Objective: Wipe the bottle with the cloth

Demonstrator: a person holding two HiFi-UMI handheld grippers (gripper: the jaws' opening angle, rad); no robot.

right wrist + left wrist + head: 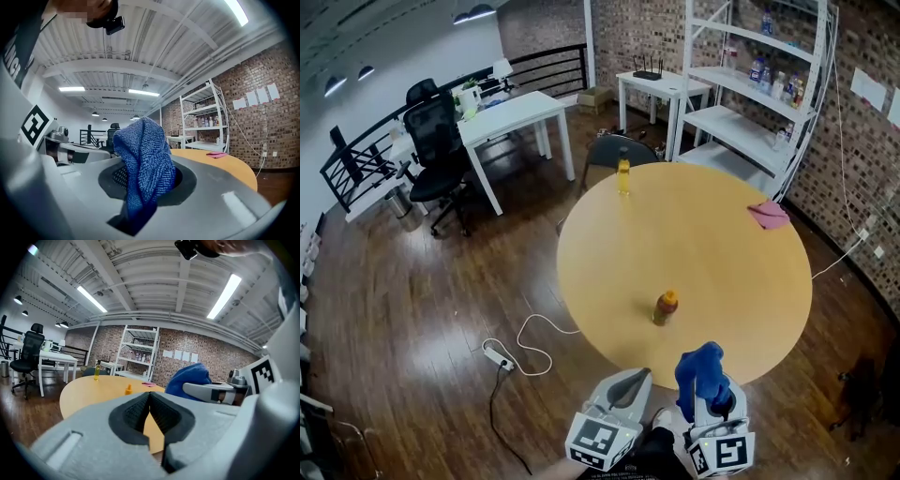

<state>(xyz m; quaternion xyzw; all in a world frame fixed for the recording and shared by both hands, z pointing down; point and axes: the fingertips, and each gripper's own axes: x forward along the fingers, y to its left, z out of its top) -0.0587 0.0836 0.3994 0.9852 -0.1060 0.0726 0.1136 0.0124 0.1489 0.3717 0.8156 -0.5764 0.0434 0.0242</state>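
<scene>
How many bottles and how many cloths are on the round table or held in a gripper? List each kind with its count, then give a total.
Bottles: 2 (yellow bottle, orange bottle)
Cloths: 2 (pink cloth, blue cloth)
Total: 4

A round table (712,262) with a pale yellow wooden top stands on a dark plank floor (412,309). Three things rest on it, well apart — a small amber bottle (666,307) with an orange cap, upright toward the near side; a taller yellow bottle (623,175) with a dark cap, upright at the far edge; and a crumpled pink cloth (768,215) at the far right rim.
</scene>
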